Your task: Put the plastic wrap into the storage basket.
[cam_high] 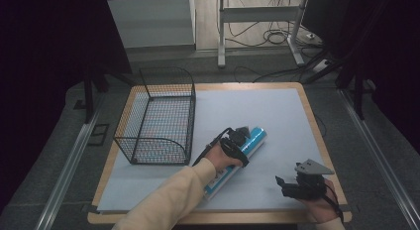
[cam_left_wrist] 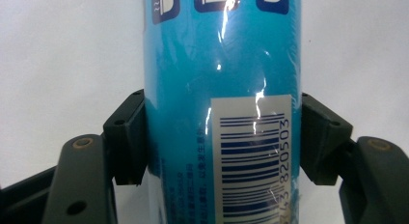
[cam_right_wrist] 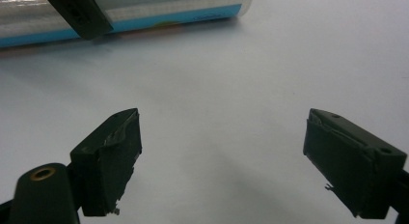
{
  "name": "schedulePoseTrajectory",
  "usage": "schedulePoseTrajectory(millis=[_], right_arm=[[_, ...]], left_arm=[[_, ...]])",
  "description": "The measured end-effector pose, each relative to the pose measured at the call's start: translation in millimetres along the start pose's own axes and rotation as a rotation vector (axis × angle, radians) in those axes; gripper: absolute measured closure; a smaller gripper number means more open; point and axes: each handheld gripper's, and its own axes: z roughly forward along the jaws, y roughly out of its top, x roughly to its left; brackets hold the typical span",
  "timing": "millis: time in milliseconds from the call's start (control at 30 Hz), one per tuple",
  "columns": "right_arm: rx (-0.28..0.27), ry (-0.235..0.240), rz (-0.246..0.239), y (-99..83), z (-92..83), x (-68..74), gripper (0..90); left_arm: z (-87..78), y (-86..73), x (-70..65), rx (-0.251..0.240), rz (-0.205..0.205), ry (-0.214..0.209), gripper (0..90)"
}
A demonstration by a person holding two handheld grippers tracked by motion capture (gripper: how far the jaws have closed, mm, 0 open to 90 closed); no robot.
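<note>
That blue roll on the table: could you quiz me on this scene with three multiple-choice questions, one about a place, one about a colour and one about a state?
1. Where does the wire basket stand relative to the blue roll?
A. to its left
B. to its right
C. on top of it

2. What colour is the patch bearing the barcode?
A. yellow
B. white
C. red

3. How are the right tongs?
A. closed on the roll
B. holding the basket
C. open, holding nothing

Answers:
1. A, in the high view the basket is at the table's left and the roll lies right of it.
2. B, the left gripper view shows dark bars on white.
3. C, its jaws stand apart over bare table; the left tongs clamp the roll.
</note>
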Motion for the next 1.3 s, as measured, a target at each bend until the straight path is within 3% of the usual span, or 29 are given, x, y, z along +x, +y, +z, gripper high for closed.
schedulePoseTrajectory(millis=[167, 300, 400, 833, 1300], right_arm=[[-0.002, -0.005, 0.001, -0.1, 0.0, -0.9, 13.6], [-0.004, -0.006, 0.004, 0.2, -0.7, -1.2, 13.7], [-0.004, -0.007, 0.004, 0.1, -0.5, -1.2, 13.7], [-0.006, -0.006, 0.002, 0.5, -1.0, -1.2, 13.7], [-0.008, -0.007, 0.004, 0.6, -1.3, -1.8, 13.7]], left_arm=[[-7.0, 2.3, 2.3, 0.025, 0.038, 0.013, 31.5], [-17.5, 4.8, 4.3, 0.018, 0.033, 0.013, 31.6], [-24.6, 6.7, 4.9, 0.033, 0.051, 0.008, 31.6], [-43.6, 12.4, 4.8, 0.01, 0.079, 0.016, 31.6], [-79.8, 20.1, 8.0, -0.039, 0.097, 0.038, 31.7]])
